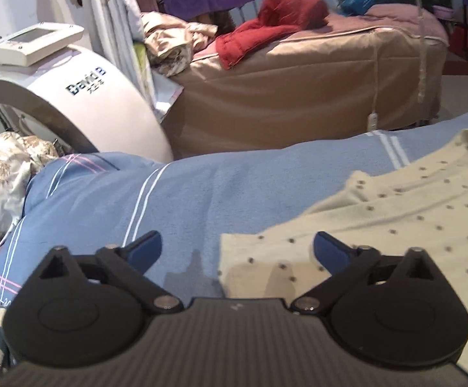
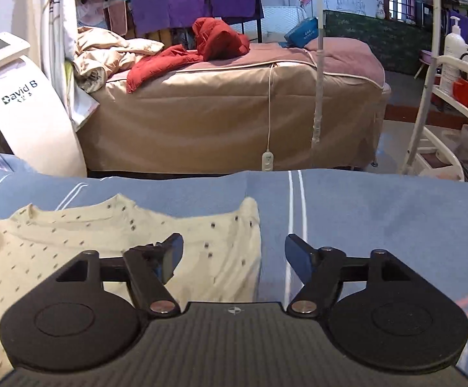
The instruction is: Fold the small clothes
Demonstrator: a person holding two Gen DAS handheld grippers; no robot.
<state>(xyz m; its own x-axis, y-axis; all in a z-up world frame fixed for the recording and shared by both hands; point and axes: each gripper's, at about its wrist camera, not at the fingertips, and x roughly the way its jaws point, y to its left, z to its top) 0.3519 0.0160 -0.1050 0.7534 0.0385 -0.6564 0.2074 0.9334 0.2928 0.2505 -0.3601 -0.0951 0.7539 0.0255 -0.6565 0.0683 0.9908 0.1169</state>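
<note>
A small cream garment with dark dots (image 1: 395, 213) lies flat on the blue striped bed cover (image 1: 201, 193). My left gripper (image 1: 238, 248) hovers open over the garment's left edge; one blue pad is over the blue cover, the other over the cloth, and nothing is pinched. In the right wrist view the same cream garment (image 2: 88, 242) spreads to the left, neckline at the far side. My right gripper (image 2: 234, 256) stands open above the garment's right edge, left finger over cloth, right finger over the blue cover (image 2: 379, 219). Nothing is held.
A white curved machine (image 1: 82, 96) marked "David B" stands beyond the bed's far left. A tan-covered bed (image 2: 234, 113) with a red jacket (image 2: 201, 48) lies across the aisle. A white rack (image 2: 453, 96) with bottles is at the right. Patterned bedding (image 1: 1, 187) is bunched at the left.
</note>
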